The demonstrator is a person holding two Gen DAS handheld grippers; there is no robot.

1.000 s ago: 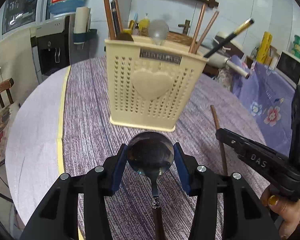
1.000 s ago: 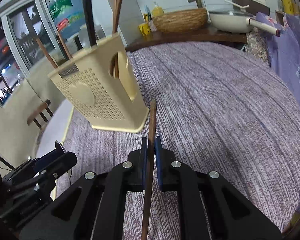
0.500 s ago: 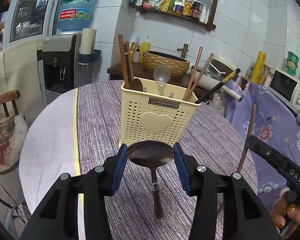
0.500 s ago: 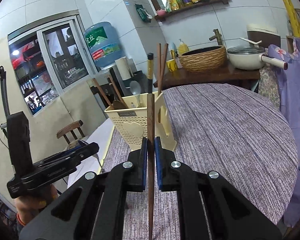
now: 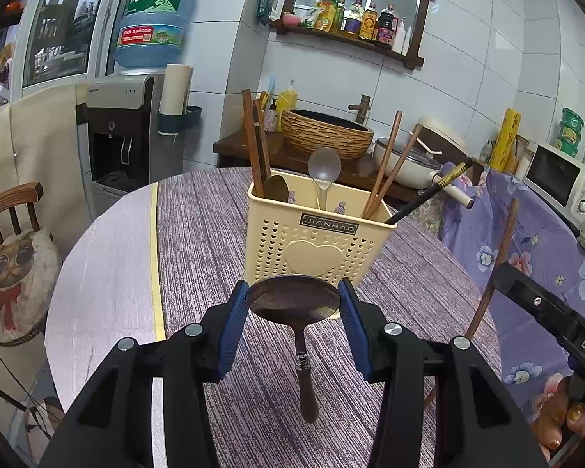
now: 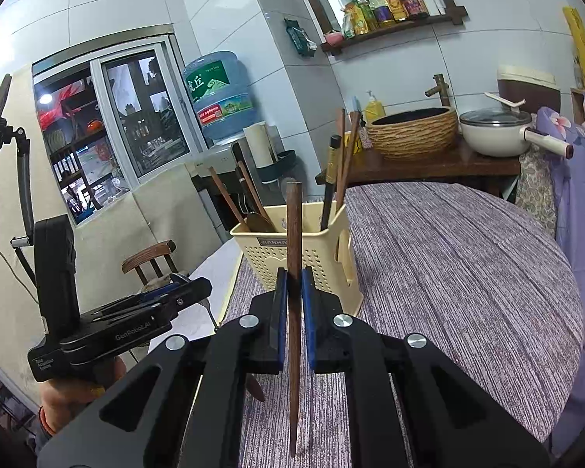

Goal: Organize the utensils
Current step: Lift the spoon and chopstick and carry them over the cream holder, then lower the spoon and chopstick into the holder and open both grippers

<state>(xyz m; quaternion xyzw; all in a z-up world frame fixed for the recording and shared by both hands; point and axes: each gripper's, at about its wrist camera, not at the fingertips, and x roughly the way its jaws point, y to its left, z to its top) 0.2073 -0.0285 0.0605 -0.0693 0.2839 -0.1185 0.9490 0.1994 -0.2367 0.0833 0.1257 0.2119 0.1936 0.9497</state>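
Left wrist: spoon (image 5: pixel 293 301) clamped between tongs (image 5: pixel 293 314)

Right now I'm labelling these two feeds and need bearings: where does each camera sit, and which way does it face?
Left wrist: on the left tongs, facing the holder and back wall; shows its fingers gripping a spoon and a hand.
Right wrist: on the right tongs, facing the holder and window; shows its fingers shut on a chopstick.
Shared: holder, table, each other's tongs.
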